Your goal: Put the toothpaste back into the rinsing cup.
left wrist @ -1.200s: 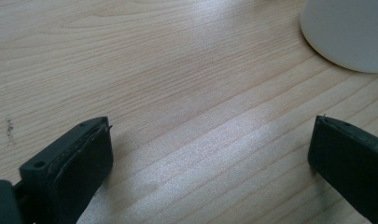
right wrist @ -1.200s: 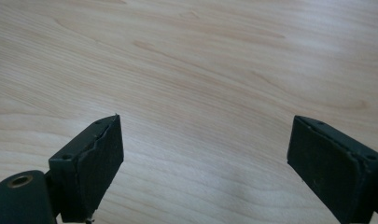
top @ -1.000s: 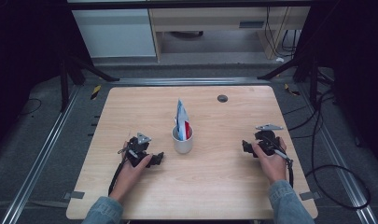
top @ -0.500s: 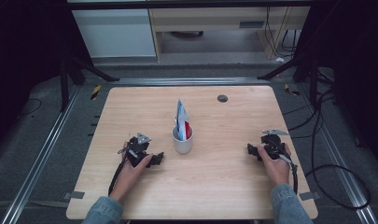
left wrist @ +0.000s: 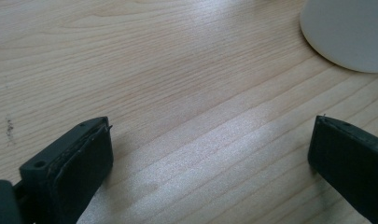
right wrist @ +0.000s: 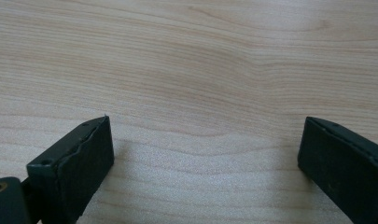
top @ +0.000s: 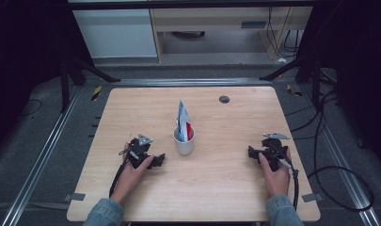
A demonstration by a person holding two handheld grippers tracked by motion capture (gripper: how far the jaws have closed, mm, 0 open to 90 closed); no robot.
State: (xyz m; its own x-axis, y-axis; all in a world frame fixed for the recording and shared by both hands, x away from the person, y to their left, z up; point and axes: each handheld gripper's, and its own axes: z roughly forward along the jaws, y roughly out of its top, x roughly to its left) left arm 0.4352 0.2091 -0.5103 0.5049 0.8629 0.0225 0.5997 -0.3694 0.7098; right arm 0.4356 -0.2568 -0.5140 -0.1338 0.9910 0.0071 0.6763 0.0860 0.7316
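The right gripper [top: 255, 153] has drifted outward and nearer the counter's [top: 226, 188] right edge; the left gripper [top: 156, 161] has stayed put. Both sets of fingers stand wide apart, holding nothing. The cup [top: 184, 141] sits mid-counter, probably light and rigid; its packet [top: 183, 117] looks thin and floppy, best pinched near the top.

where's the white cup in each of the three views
High view: the white cup stands at the table's middle, a tube upright in it, between the left gripper and the right gripper.
Left gripper view: its rounded wall fills the top right corner, beyond the open jaws.
Right gripper view: not in it; bare wood lies between the open jaws.
Shared landmark: the light wooden table with its grain.
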